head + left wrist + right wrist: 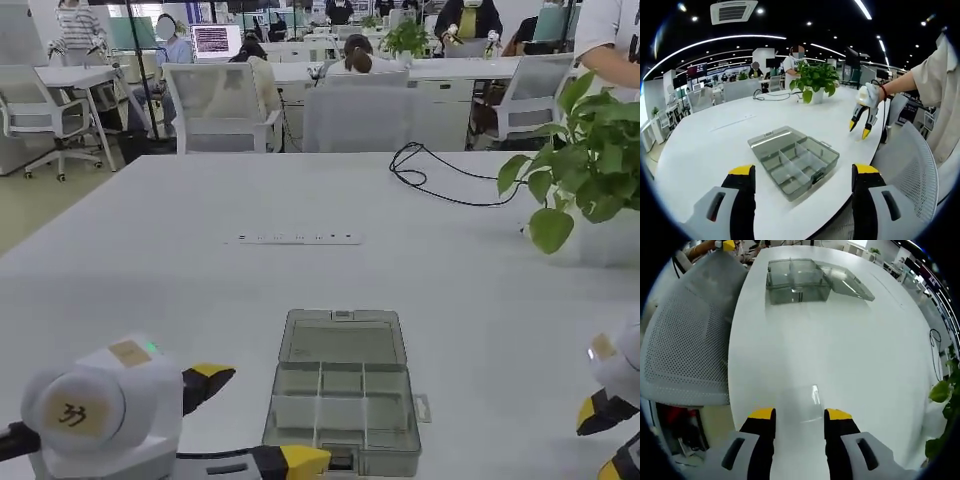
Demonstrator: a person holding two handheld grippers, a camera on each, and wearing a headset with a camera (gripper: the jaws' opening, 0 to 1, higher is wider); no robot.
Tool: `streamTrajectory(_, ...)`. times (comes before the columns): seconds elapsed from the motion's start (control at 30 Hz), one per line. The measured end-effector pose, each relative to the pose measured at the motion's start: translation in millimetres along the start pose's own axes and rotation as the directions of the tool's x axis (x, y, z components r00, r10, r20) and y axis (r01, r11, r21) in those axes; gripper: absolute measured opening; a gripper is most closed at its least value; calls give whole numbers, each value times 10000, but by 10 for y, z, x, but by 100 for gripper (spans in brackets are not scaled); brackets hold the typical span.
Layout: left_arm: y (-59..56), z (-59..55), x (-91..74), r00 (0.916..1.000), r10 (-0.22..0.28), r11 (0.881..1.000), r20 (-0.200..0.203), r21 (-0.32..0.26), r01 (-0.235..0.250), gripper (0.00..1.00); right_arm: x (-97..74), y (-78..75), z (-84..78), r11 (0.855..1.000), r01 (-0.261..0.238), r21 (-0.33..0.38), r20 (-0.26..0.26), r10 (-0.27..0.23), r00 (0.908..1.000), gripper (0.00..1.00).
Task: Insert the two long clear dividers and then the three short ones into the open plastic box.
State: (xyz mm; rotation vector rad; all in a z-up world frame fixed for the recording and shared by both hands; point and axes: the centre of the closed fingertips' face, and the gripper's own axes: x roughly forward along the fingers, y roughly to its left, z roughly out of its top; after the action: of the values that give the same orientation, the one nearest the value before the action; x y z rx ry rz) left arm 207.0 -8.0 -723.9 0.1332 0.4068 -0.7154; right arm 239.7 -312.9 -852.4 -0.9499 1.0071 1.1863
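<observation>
Between the two grippers, at the near edge of the white table point(150, 250), lies one open plastic box point(390, 455). The left gripper point(255, 418) hangs just beside the box's front-left corner with its jaws spread wide and nothing between them. In the left gripper view the box sits straight ahead of those jaws. The right gripper point(600, 440) is well apart to the right, with its jaws also parted. In the right gripper view a faint clear glint lies ahead of the tips, and I cannot tell what it is.

The lid point(345, 340) lies folded flat on the far side, so base and lid together run from near to far. Clear dividers point(320, 400) stand in the base. Two lines run away from the person and one crosses them; the rest are too transparent to count. Farther back are one power strip point(300, 238), one black cable point(430, 175) and one potted plant point(590, 170).
</observation>
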Motion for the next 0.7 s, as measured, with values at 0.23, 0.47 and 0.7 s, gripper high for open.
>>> streamTrajectory(0.23,9,12,-22,9999,116,9999,5,-40,-116,79,18,-33,-40,9997,-14,-236,-114,11,9999,37)
streamTrajectory(0.47,-2,23,-14,9999,123,9999,-13,-42,-123,78,30,-4,-31,9989,-375,-283,-139,371,9992,34)
streamTrajectory(0.7,-2,33,-3,9999,130,9999,-16,-31,-130,77,31,2,-34,9985,-503,-206,-80,501,9987,33)
